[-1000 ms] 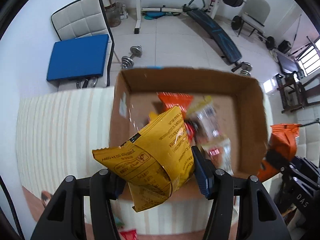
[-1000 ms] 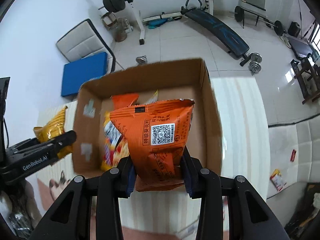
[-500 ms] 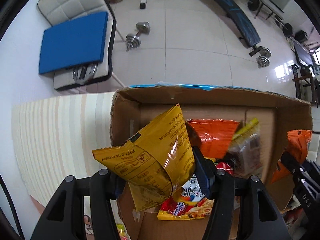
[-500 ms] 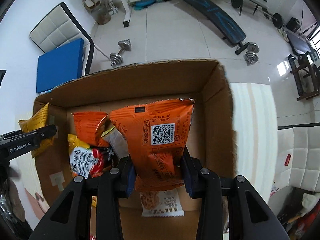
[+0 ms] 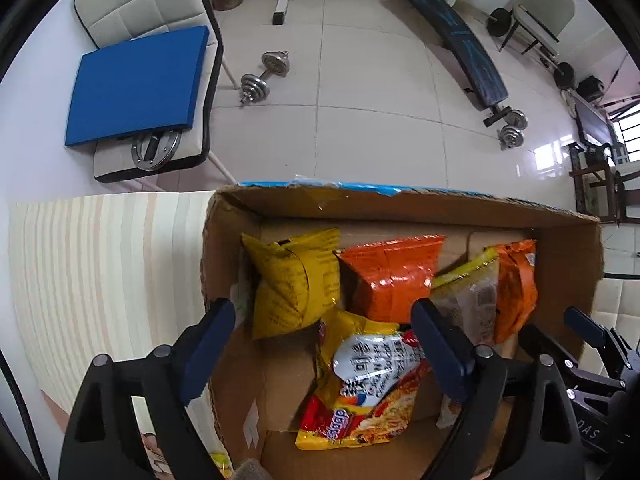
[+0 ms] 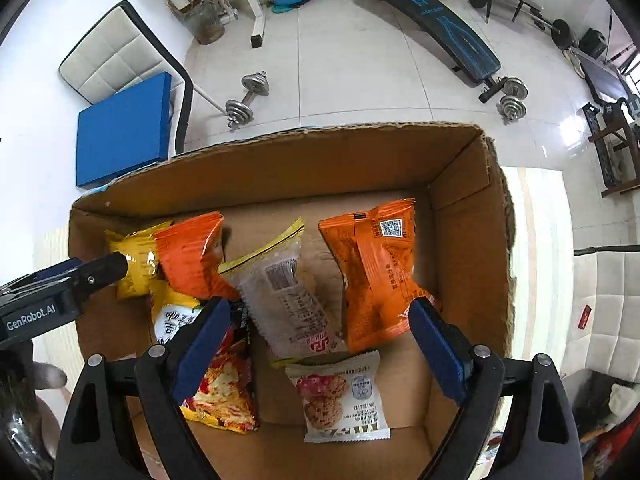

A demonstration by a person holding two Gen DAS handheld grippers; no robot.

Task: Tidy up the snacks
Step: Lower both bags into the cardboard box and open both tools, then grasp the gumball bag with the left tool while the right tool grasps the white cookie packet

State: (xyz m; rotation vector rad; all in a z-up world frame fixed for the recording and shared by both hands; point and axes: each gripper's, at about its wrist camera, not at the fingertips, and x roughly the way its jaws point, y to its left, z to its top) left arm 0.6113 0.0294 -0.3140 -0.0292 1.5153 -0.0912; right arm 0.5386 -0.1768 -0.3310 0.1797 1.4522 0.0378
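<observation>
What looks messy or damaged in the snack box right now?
The packets lie jumbled, not spilled: the clear packet leans across the noodle pack, overlapping the cookie packet. The box has a ragged right rim. Nothing looks torn open.

We see the cardboard box [image 6: 280,168] standing on the table [image 5: 100,264], at its far edge, with the dumbbell [image 6: 246,98] on the floor behind it. Inside, the crumpled packet [image 5: 290,280] lies in the far left corner, the noodle packet [image 5: 368,384] in front of it, the clear-wrapped pack [image 6: 286,288] mid-box, the QR-code packet [image 6: 376,276] to the right, and the cookie packet [image 6: 340,396] nearest us.
</observation>
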